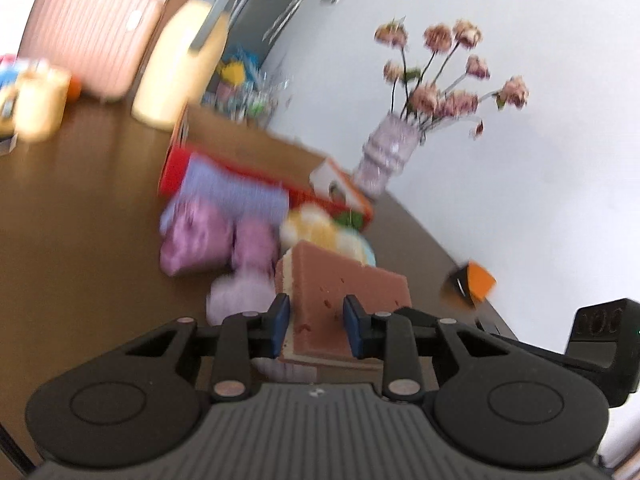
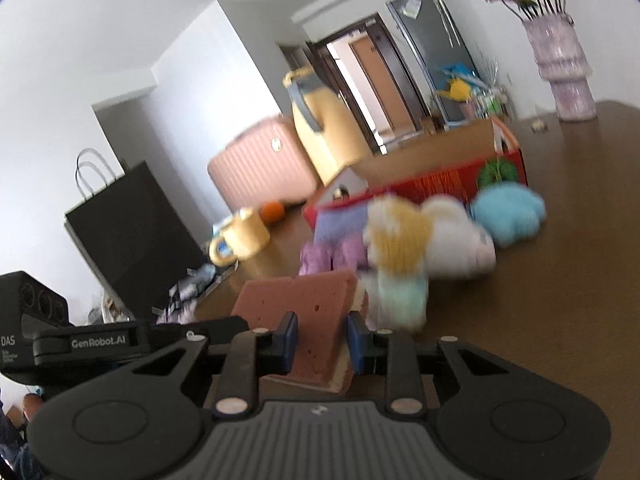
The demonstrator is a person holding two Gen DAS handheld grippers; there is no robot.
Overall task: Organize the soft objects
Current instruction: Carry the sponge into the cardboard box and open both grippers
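A brown sponge block (image 1: 344, 280) with a cream underside is lifted above the brown table (image 1: 80, 208). My left gripper (image 1: 316, 312) is shut on it, its blue pads pressing both faces. In the right wrist view my right gripper (image 2: 322, 332) is shut on the brown sponge block (image 2: 304, 296) too; it looks like the same block. Behind it lie blurred soft toys: a purple plush (image 1: 196, 236), a yellow-and-white plush (image 2: 396, 240), a white plush (image 2: 456, 236) and a blue plush (image 2: 508, 212). They rest against a red cardboard box (image 2: 440, 184).
A vase of pink flowers (image 1: 384, 152) stands by the wall at the table's far edge. A yellow mug (image 2: 244, 236) and an orange (image 2: 273, 212) sit on the table. Pink suitcase (image 2: 260, 168), yellow suitcase (image 2: 332, 136) and black paper bag (image 2: 132, 232) stand beyond.
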